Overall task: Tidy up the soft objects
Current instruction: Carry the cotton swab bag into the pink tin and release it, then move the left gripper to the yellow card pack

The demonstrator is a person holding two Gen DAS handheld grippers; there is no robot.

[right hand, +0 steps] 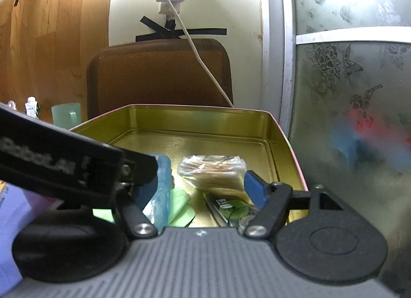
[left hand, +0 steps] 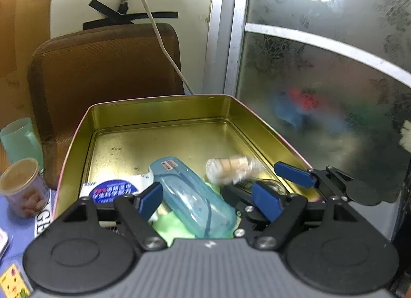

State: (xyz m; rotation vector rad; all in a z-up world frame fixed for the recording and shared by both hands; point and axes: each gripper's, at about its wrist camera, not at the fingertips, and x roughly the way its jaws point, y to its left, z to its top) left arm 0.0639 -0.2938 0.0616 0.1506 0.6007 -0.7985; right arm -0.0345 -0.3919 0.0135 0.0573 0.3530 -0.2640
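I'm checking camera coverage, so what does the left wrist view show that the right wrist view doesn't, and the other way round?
Only the left wrist view shows the open snack can and the white and blue packet. Only the right wrist view shows the dark BIO packet and the small white bottle. Both show the gold tin, the blue plastic bag, the clear biscuit pack and the mint cup.

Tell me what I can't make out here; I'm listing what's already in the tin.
- Green item: left wrist view, mostly under the blue transparent pouch and the gripper body.
- Clear packet: left wrist view, motion-blurred; contents unclear.
- Dark "BIO" item: right wrist view, cut off by the gripper body.
- Tin's near left corner: right wrist view, hidden behind the left gripper.
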